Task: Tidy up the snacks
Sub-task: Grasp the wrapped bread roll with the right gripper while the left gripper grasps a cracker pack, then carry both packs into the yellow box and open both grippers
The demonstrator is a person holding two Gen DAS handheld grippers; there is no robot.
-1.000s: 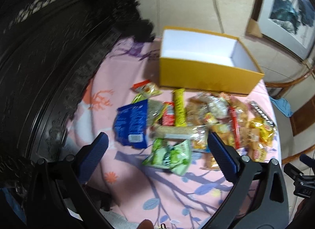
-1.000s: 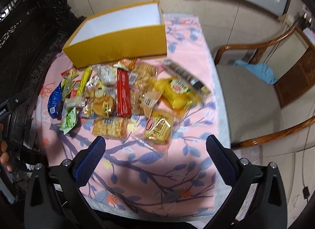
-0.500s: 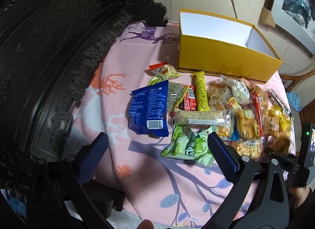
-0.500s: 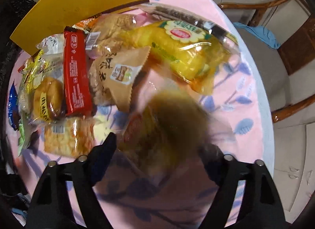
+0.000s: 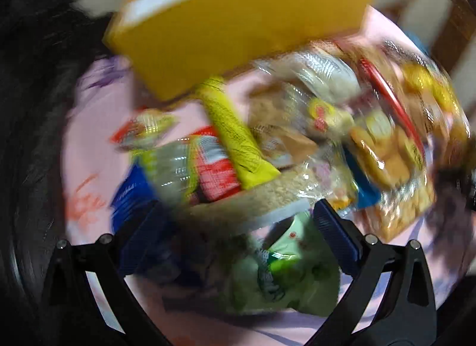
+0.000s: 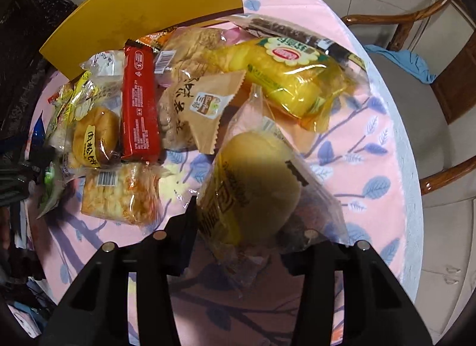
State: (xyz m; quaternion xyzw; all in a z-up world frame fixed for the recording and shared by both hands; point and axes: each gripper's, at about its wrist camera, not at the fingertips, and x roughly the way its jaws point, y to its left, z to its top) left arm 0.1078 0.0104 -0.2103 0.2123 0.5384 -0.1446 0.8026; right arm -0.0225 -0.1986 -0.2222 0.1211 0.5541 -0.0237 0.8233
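Observation:
A pile of wrapped snacks lies on the pink floral tablecloth (image 6: 351,149) in front of a yellow box (image 6: 148,10). My right gripper (image 6: 247,218) is shut on a clear-wrapped yellow round cake (image 6: 253,185) and holds it just above the cloth. The left wrist view is blurred by motion. There my left gripper (image 5: 238,227) is open, low over a long beige bar (image 5: 267,197) and a green packet (image 5: 282,262). The yellow box (image 5: 238,28) stands close behind the pile.
A red bar (image 6: 138,102), a brown triangular pack (image 6: 202,108), a yellow corn pack (image 6: 291,75) and a cracker pack (image 6: 119,194) lie near the held cake. A wooden chair (image 6: 440,84) stands right of the table. Dark carved furniture (image 5: 29,108) is at the left.
My right gripper has dropped to the pile and shut on the yellow cake. My left gripper has swung fast toward the snacks and the box, staying open.

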